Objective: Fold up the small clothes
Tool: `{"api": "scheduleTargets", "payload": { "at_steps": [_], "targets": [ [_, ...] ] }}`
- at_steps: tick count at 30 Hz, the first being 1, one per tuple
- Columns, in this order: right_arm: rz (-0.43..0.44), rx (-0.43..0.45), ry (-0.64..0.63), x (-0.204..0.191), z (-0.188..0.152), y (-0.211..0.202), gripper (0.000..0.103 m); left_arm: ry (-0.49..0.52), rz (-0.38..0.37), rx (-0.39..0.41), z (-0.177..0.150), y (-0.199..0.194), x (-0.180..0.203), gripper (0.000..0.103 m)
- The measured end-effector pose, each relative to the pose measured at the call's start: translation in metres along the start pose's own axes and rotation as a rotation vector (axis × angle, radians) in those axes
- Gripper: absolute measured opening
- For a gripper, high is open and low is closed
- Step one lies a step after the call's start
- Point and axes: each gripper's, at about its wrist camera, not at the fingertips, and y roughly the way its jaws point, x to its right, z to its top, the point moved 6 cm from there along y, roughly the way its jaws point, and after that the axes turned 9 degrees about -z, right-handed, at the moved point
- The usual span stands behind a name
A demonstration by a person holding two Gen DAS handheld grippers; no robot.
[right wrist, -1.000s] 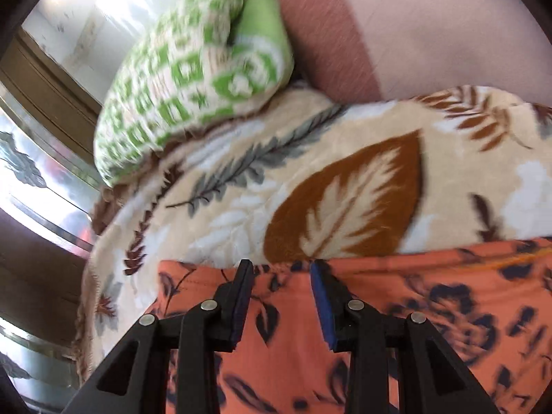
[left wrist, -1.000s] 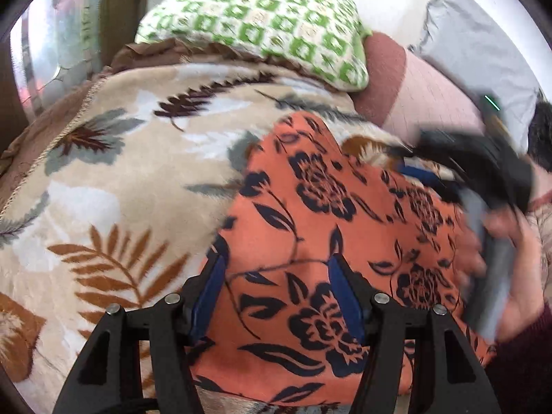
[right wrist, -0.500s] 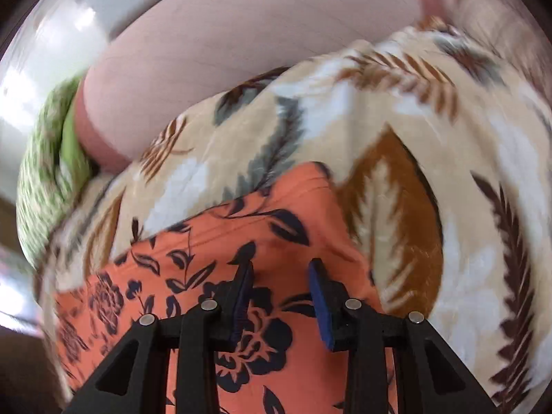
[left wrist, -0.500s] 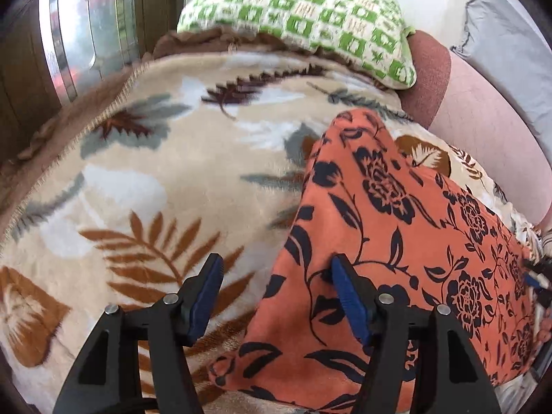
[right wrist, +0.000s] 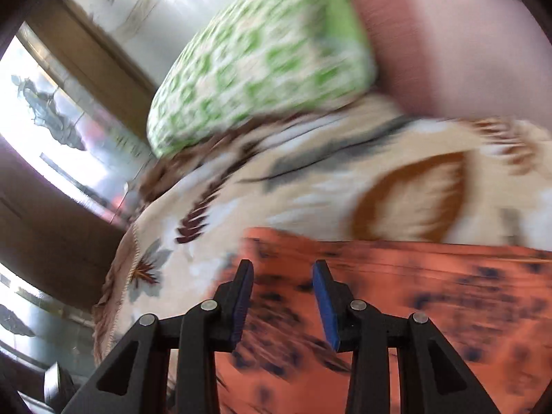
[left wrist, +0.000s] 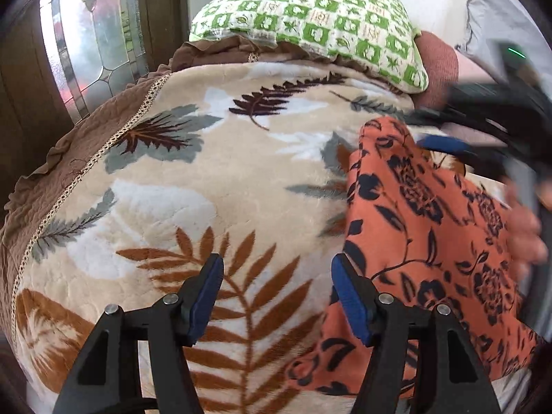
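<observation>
My right gripper [left wrist: 445, 145] and hand [left wrist: 524, 227] smear into blur at three o'clock; the orange garment [left wrist: 431, 234] runs off frame at four o'clock.

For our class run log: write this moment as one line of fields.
stage: folding | orange floral garment: flat on leaf blanket | left gripper: open, over blanket | right gripper: open, over garment

A home, most likely a bedroom; a bed takes up the near ground, spread with a plush cream blanket [left wrist: 214, 189] printed with brown and grey leaves; a brown frilled sheet [left wrist: 89, 127] shows along its left edge; at the far end lie a green-and-white checked pillow [left wrist: 310, 24] and a pink bolster [right wrist: 459, 45]; on the left stands a wooden door [left wrist: 24, 79] with leaded patterned glass [left wrist: 93, 45].
</observation>
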Motion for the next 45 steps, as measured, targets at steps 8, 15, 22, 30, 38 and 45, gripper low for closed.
{"api": "scheduleTargets", "payload": {
  "at_steps": [8,15,22,30,38,45],
  "targets": [
    [0.17,-0.117,0.16,-0.04,-0.024,0.076,0.039,-0.036,-0.034,-0.018,0.001,-0.001,-0.013,0.067],
    [0.193,0.069,0.212,0.021,-0.039,-0.034,0.039,0.021,-0.102,0.093,0.009,-0.029,0.021,0.067],
    [0.023,0.183,0.312,0.131,-0.116,-0.147,0.039,0.195,-0.124,0.056,-0.011,-0.02,0.091,0.067],
    [-0.219,0.223,0.525,0.25,-0.208,-0.182,0.038,0.347,0.013,-0.013,-0.042,0.008,0.115,0.071],
    [-0.173,0.282,0.53,0.263,-0.203,-0.19,0.039,0.357,0.026,0.013,-0.041,0.01,0.116,0.073],
    [-0.199,0.266,0.476,0.249,-0.186,-0.188,0.039,0.368,0.036,0.014,-0.04,0.014,0.117,0.079]
  ]
}}
